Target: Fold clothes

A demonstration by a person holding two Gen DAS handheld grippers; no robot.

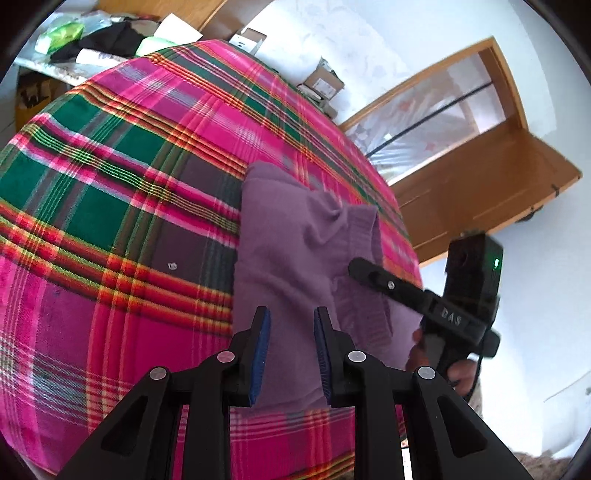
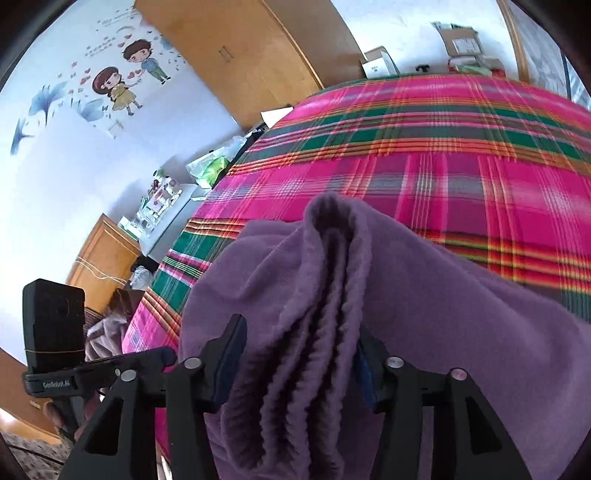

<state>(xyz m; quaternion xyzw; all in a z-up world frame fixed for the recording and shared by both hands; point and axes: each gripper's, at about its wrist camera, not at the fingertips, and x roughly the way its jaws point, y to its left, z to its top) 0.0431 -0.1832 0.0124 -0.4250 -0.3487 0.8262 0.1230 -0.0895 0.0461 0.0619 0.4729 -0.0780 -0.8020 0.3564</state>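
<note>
The purple sweater (image 1: 291,236) lies partly folded on the plaid bed (image 1: 110,206). The right tongs (image 2: 299,365) pinch a bunched fold; the left tongs (image 1: 291,354) hang loose, gripping nothing. More folding is left.

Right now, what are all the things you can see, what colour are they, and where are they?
purple garment: one, purple knit, bunched on the near part of the bed.
plaid bedspread: one, pink, green and orange, covering the bed.
cardboard boxes: several, brown and white, past the bed's far edge.
green packet: one, green, on the cluttered shelf beside the bed.
cartoon wall sticker: one, two cartoon children, on the white wall.
wooden door: one, brown, standing open.
left claw: one, black with blue pads, jaws apart over the garment, gripping nothing.
right claw: one, black, a thick fold of the garment between its jaws.
</note>
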